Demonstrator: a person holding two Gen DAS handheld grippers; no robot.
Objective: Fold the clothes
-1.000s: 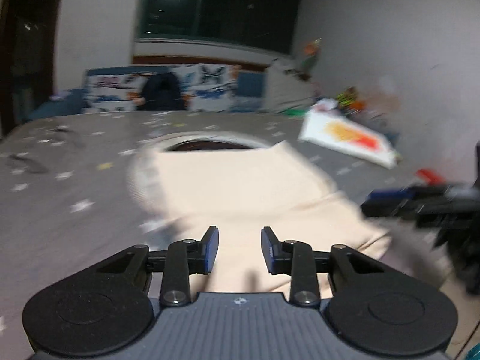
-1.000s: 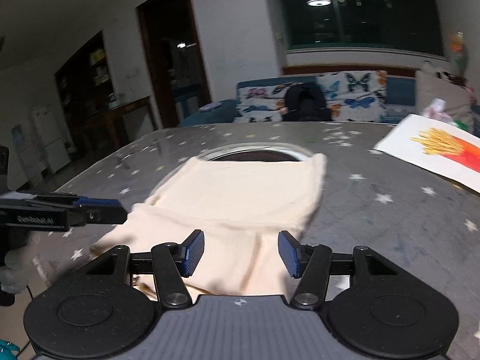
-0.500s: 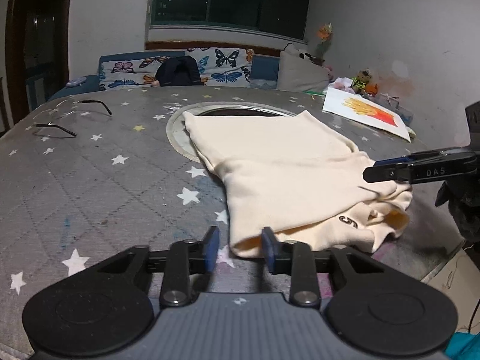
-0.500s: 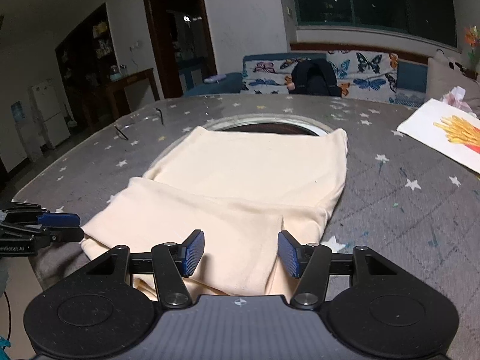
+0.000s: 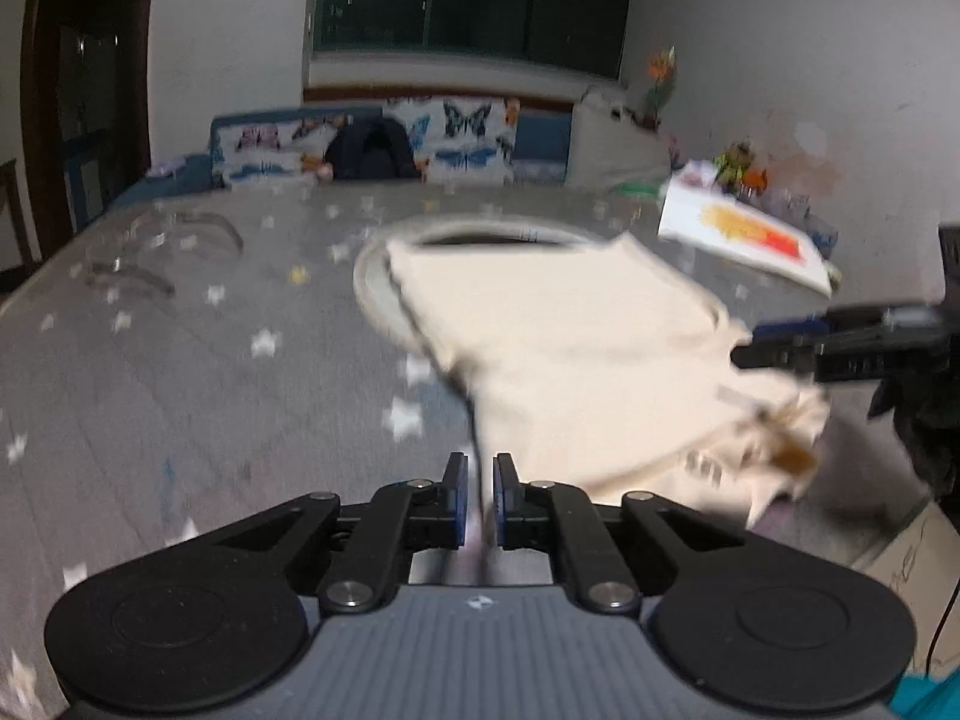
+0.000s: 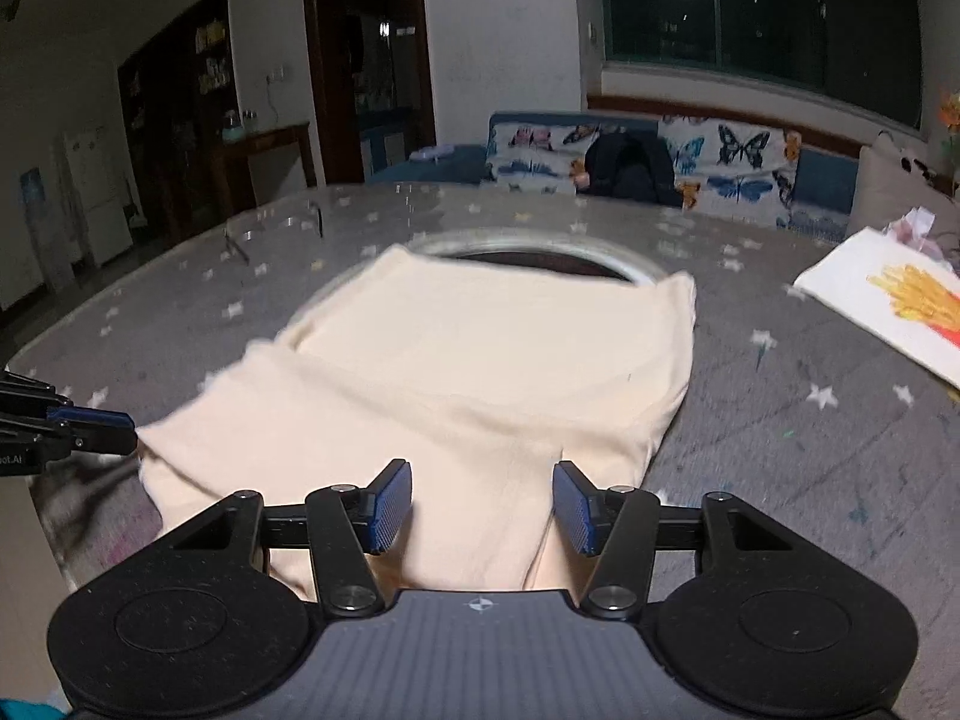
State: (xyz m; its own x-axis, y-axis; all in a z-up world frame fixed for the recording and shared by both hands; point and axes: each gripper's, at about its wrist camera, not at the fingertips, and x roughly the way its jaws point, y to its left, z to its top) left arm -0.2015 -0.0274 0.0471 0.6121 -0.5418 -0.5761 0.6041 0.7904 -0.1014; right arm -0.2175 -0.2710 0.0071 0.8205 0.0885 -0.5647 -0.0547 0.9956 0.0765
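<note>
Grey, star-printed covering spreads over the worktop [image 5: 180, 372], which carries, from left to right, a thin wire-like object [image 5: 150, 252] too blurred to identify, a round metal-rimmed opening [image 6: 540, 246] at centre, and a fries-printed sheet [image 6: 888, 306] near the right edge; a butterfly-patterned sofa [image 6: 690, 174] stands behind under a dark window. Cream garment [image 6: 480, 372]: lies partly folded over the near half of the worktop, its far edge overlapping the rim of the opening and its near edge reaching the worktop's front. Left gripper [image 5: 479, 495]: level and pointing forward over the worktop, jaws closed almost to touching on the garment's left near corner, whose edge runs taut up from between them. Right gripper [image 6: 483, 507]: level and low over the garment's near edge, jaws spread wide with cloth below them and nothing held. Probable risks: a thin pinch at the left corner may slip under pull; lifting on one side alone may skew the fold or drag the cloth off the front edge.
</note>
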